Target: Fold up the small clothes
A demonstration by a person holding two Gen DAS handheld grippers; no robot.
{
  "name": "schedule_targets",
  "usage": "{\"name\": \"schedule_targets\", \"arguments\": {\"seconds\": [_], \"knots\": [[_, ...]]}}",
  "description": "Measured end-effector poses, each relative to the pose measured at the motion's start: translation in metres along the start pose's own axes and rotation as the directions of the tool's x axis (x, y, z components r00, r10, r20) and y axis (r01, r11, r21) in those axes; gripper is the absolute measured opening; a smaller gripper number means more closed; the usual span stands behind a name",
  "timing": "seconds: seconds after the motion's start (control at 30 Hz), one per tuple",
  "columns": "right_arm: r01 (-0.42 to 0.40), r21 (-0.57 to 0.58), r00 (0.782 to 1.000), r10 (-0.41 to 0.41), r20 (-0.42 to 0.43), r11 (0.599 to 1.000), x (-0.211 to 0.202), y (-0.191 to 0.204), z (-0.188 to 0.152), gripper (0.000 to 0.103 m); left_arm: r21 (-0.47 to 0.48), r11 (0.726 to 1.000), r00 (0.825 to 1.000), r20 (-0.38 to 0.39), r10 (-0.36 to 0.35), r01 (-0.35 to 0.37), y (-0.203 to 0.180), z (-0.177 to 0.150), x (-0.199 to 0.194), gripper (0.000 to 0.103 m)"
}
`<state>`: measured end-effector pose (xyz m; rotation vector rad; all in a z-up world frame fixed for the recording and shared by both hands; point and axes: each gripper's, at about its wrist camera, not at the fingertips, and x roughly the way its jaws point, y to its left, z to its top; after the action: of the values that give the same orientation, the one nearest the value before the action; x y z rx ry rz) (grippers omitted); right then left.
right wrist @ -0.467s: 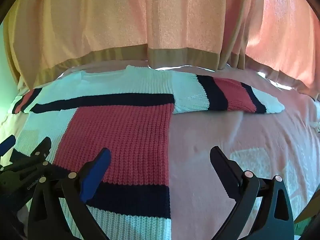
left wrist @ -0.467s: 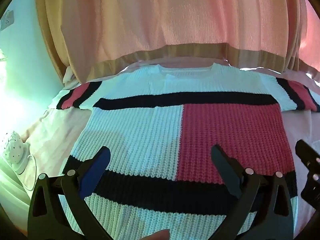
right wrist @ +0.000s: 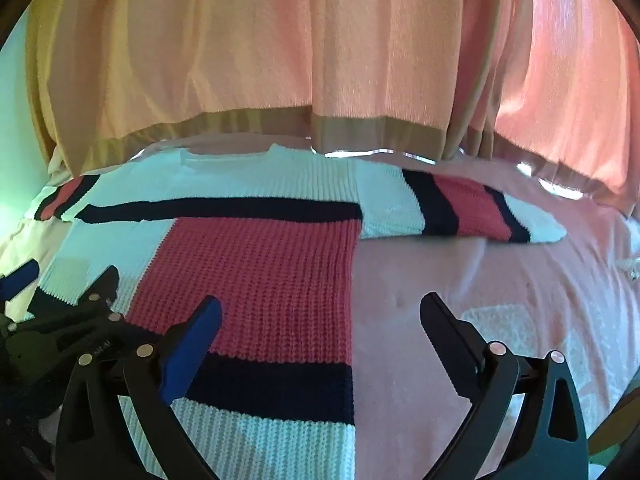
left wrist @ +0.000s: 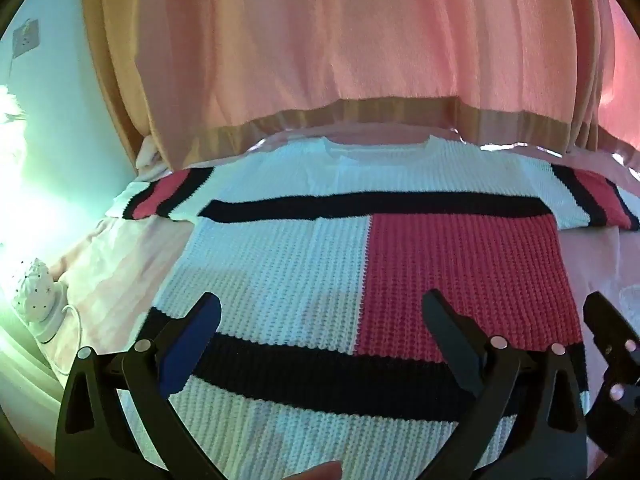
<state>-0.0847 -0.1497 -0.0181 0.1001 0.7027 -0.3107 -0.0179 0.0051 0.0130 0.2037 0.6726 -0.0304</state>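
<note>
A knitted sweater point(left wrist: 320, 264) in white, red and navy blocks lies flat on a pink bedspread point(right wrist: 480, 280), collar toward the curtain, both sleeves spread sideways. It also shows in the right wrist view point(right wrist: 256, 264), with its right sleeve point(right wrist: 464, 208) lying out on the spread. My left gripper point(left wrist: 320, 320) is open and empty, hovering over the sweater's lower middle. My right gripper point(right wrist: 320, 320) is open and empty over the sweater's lower right edge. Each gripper shows at the edge of the other's view.
A pink curtain point(left wrist: 340, 60) with a tan hem hangs behind the bed. A white spotted object point(left wrist: 36, 296) sits at the bed's left edge by a pale wall with a socket point(left wrist: 26, 38). Bare pink bedspread point(right wrist: 520, 320) lies right of the sweater.
Both grippers have shifted very slightly; the sweater lies as before.
</note>
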Motion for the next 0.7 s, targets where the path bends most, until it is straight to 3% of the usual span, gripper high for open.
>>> {"name": "schedule_targets", "arguments": {"seconds": [0.17,0.43,0.7], "knots": [[-0.02,-0.009,1.0,0.02,0.021,1.0,-0.024,0.002,-0.004,0.098,-0.014,0.999,0.999,-0.001,0.038,-0.038,0.015,-0.005,-0.015,0.098],[-0.006,-0.026,0.999,0.007,0.052,1.0,-0.061,0.004,0.0,0.098,-0.057,0.997,0.999,-0.032,0.043,-0.045,0.039,-0.008,-0.049,0.098],[-0.02,-0.011,0.998,0.021,0.055,1.0,-0.082,0.002,-0.005,0.098,-0.06,0.998,0.999,-0.018,0.029,-0.03,0.034,-0.007,-0.076,0.098]]}}
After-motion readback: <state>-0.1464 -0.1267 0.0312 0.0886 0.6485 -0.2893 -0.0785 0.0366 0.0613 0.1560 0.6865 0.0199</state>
